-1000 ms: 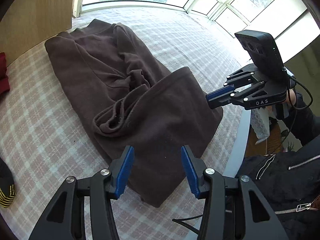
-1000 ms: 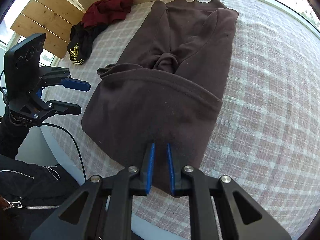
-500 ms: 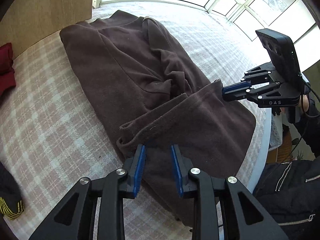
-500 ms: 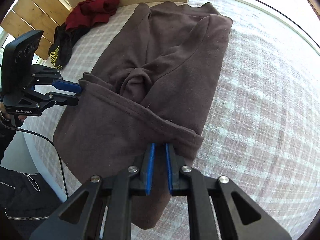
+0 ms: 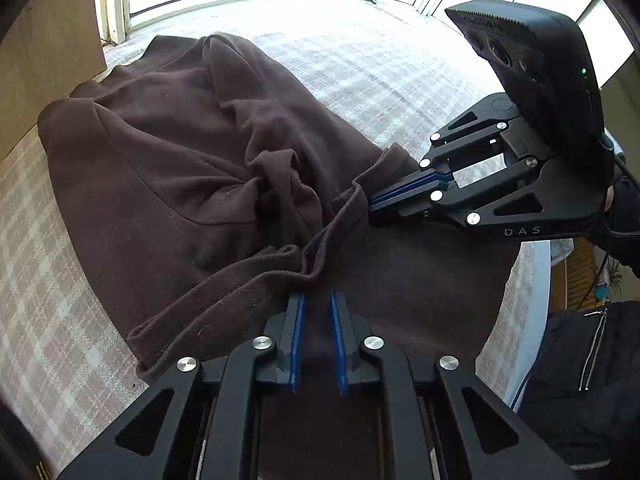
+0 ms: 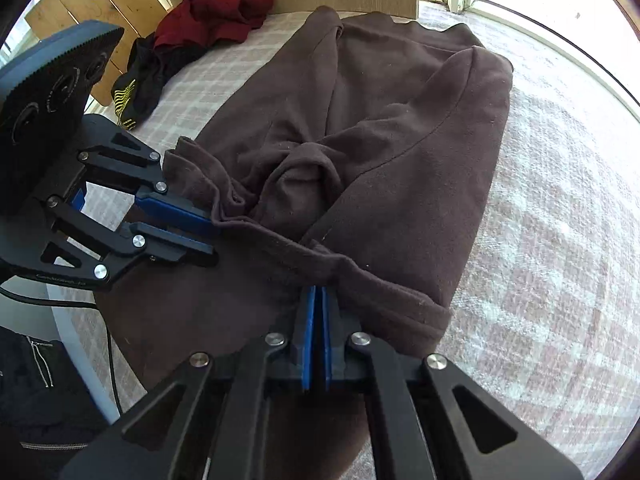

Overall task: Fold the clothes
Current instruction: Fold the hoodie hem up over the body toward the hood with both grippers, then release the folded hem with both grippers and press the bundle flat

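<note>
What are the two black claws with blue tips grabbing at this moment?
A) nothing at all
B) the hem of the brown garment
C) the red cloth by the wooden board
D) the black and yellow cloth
B: both the left claw and the right claw have their blue tips closed on the hem of the brown garment, while the red cloth lies untouched far off.

The sweatshirt (image 5: 168, 168) is dark brown all over, with no print. Under it the tablecloth (image 6: 560, 200) is a pale check of pink and white. Both the left gripper (image 5: 317, 300) and the right gripper (image 6: 316, 294) are black with blue pads. A red garment (image 6: 216, 12) lies over a black garment (image 6: 140, 80) with yellow lettering.
</note>
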Demonstrator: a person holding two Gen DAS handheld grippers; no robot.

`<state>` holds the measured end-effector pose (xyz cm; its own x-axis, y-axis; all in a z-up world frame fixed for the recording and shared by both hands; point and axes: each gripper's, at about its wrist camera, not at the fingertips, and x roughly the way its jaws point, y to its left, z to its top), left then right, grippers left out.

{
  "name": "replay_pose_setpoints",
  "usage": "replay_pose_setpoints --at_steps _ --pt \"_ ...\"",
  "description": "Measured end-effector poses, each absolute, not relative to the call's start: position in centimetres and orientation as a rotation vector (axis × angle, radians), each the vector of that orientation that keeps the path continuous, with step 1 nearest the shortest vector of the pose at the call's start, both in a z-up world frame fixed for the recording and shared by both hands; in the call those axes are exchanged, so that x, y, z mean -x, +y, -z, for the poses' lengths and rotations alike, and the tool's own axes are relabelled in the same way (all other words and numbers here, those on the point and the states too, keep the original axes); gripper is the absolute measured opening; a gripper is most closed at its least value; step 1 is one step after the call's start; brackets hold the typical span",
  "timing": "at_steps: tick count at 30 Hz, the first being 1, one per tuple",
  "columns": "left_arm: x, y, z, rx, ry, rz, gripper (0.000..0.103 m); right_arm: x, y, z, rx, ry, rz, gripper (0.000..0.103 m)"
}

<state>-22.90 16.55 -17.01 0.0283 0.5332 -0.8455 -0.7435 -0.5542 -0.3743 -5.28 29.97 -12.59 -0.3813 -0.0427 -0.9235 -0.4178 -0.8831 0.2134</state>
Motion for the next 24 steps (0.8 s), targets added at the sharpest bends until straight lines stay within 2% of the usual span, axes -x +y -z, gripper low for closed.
replay_pose_setpoints --at_steps 1,3,5,7,10,11,14,15,19,24 --pt "23.1 15.9 16.7 1.367 0.188 -1.702 0.007 5.1 30.2 12.4 1.590 0.643 -2.349 0.001" --pt "22.6 15.0 15.2 1.362 0.177 -1.741 0.009 4.1 29.8 10.9 1.557 0.646 -2.348 0.002" --pt "20.7 14.3 13.1 1.313 0.247 -1.777 0.027 2.9 29.0 9.0 1.514 0.633 -2.350 0.006" --pt "18.6 13.7 11.8 1.280 0.279 -1.773 0.028 1.2 27.6 7.3 1.489 0.648 -2.374 0.006" --pt "17.5 13.1 12.9 1.311 0.285 -1.765 0.029 -1.0 24.7 6.5 1.505 0.689 -2.386 0.006" --pt "17.1 12.9 13.3 1.322 0.287 -1.762 0.032 -1.3 23.9 6.9 1.522 0.687 -2.379 0.006" --pt "15.9 12.3 14.5 1.353 0.293 -1.754 0.030 -1.6 22.4 8.9 1.586 0.639 -2.334 0.006" --pt "15.5 12.0 14.9 1.363 0.295 -1.751 0.029 -1.5 22.4 9.7 1.599 0.635 -2.314 0.003" --pt "14.0 11.2 16.5 1.404 0.303 -1.739 0.030 -2.0 23.6 12.0 1.624 0.682 -2.278 0.000" --pt "13.2 11.5 15.8 1.392 0.367 -1.766 0.029 -2.4 23.5 11.2 1.578 0.663 -2.307 0.000"
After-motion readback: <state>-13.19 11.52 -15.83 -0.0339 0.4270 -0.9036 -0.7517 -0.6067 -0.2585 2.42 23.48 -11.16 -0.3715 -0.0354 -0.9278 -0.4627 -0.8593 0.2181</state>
